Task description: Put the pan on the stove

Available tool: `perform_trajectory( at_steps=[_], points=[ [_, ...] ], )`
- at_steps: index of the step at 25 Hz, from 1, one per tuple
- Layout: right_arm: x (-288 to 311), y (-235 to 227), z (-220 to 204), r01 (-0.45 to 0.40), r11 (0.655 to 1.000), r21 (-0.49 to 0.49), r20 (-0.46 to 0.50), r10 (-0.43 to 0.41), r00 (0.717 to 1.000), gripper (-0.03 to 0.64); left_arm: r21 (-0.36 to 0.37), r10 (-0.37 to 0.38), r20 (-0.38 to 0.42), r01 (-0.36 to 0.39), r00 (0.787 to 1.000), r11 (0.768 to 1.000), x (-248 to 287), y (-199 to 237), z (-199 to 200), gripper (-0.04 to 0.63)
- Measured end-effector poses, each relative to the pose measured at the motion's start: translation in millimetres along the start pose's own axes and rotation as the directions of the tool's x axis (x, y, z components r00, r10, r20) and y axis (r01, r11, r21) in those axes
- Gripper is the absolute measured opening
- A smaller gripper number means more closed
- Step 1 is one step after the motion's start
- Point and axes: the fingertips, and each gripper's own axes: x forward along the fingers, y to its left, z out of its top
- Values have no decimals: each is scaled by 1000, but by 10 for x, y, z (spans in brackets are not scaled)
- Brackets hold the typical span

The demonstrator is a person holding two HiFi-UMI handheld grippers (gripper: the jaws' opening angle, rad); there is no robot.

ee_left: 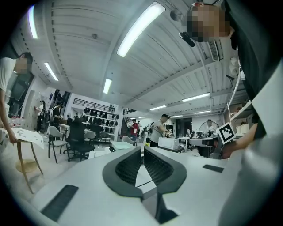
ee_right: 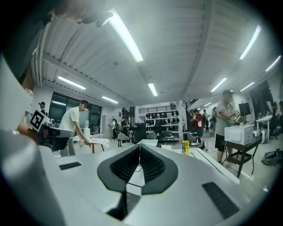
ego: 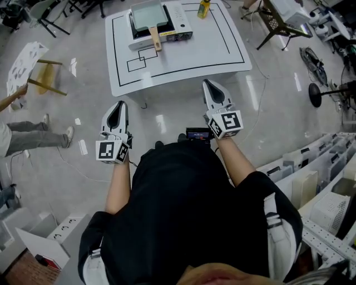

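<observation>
**Head view.**
- A white table marked with black lines is seen on the far side of the floor.
- A portable stove is set at the table's far edge.
- The pan, square and pale grey-green, is seated on the stove. Its wooden handle is pointed toward the person.
- A yellow bottle is stood upright to the right of the stove, apart from it.
- The left gripper and the right gripper are held over the floor, short of the table. Neither is in contact with the pan.
- A wooden stool with a printed sheet is noted at far left, and a bystander's legs below it.

**Left gripper view.**
- The two dark pads are seen pressed together at their tips. Nothing is caught between them.
- A room with chairs, benches and several people is shown beyond.

**Right gripper view.**
- The pads are likewise clenched on each other, with nothing grasped.
- The table's lined top and the yellow bottle are seen past the jaws, to the right.
</observation>
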Motion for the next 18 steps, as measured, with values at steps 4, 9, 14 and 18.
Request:
perform_trajectory(
  at_steps=[4, 9, 14, 18],
  points=[
    [89, 210, -54, -13, 1000, 8, -28, 13, 1000, 21, 8, 23, 5, -23, 1000, 1000, -64, 206, -77, 35],
    [123, 332, -188, -38, 999, -6, -58, 37, 998, 21, -30, 27, -16, -27, 1000, 999, -39, 248, -252, 35],
    [247, 449, -186, -68, 998, -13, -42, 68, 997, 21, -25, 1, -15, -2, 1000, 1000, -57, 274, -274, 35],
    [460, 501, -177, -95, 995, -14, -3, 95, 996, 21, -14, 6, -12, -7, 1000, 1000, -63, 331, -312, 35]
  ],
)
